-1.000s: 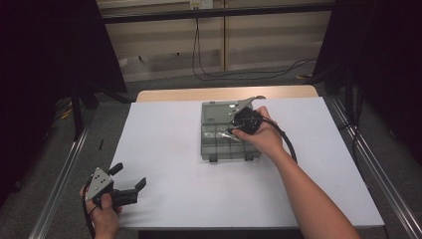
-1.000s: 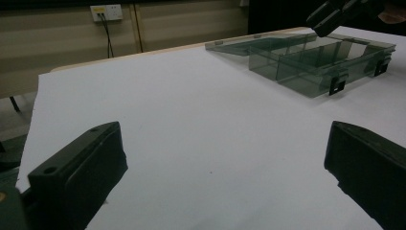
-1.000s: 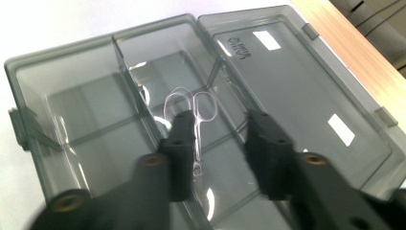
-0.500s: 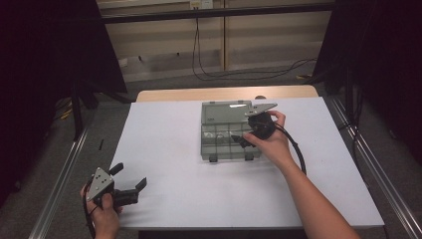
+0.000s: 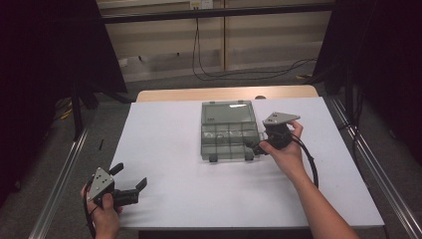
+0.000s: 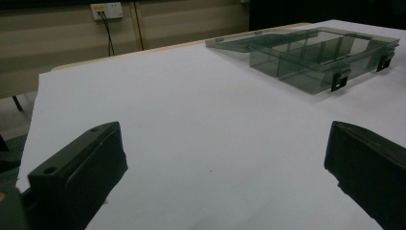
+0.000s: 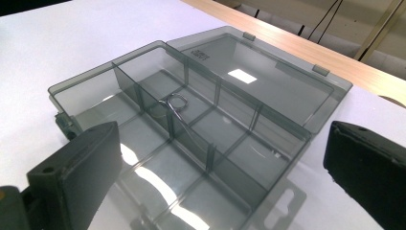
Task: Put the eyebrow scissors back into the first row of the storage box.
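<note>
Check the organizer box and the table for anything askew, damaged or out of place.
One oddity: a thin bent metal wire hangs hooked over a divider wall inside the open clear organizer box rather than lying in a compartment. Otherwise the box sits square on the white table, lid folded flat, with no visible damage.

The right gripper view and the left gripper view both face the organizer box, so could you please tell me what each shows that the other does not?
The right gripper view alone looks down into the compartments, where a small bent metal wire piece hooks over a divider; it also shows the hang tab. The left gripper view alone shows the two dark latches on the box's front wall and a wall socket behind the table. Both show the clear grey organizer box with its lid laid open flat, the white table, and an open hand-held gripper holding nothing.
</note>
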